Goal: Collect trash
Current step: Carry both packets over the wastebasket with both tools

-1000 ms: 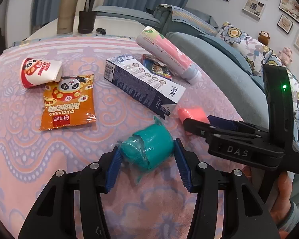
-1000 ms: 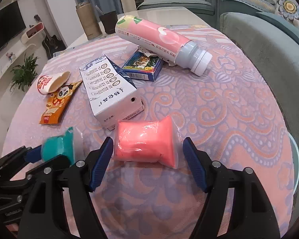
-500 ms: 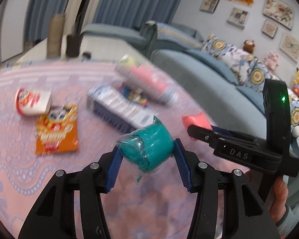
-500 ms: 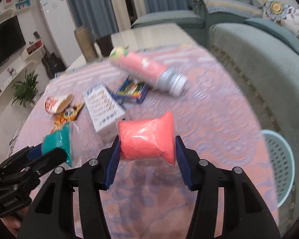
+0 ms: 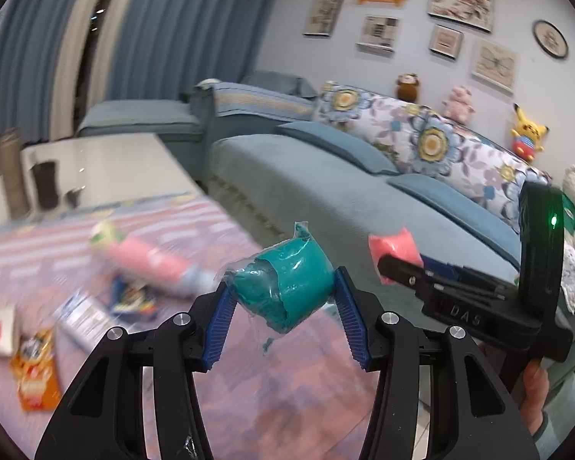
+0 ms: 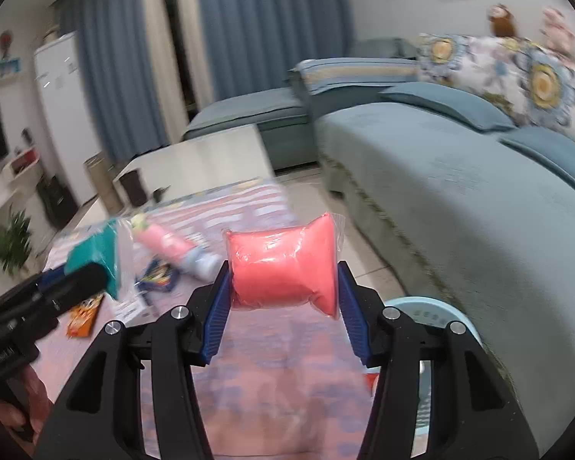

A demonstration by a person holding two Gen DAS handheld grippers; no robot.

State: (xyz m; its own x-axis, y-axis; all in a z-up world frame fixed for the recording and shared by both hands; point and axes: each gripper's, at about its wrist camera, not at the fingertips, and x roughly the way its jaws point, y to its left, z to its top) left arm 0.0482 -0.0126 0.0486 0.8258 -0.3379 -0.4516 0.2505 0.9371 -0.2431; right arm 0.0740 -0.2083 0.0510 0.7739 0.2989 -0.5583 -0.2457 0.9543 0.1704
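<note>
The right gripper, clamped on a pink plastic-wrapped lump, hangs nearer the pale blue basket at lower right than the left gripper, clamped on a teal wrapped lump

I count two wrapped packets, one teal and one pink. On the counter I see one pink bottle, one orange snack bag, and one pale blue basket.

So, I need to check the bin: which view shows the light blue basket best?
The right wrist view: the light blue basket shows its rim beside the right gripper, low by the sofa. The left wrist view doesn't clearly show it.
</note>
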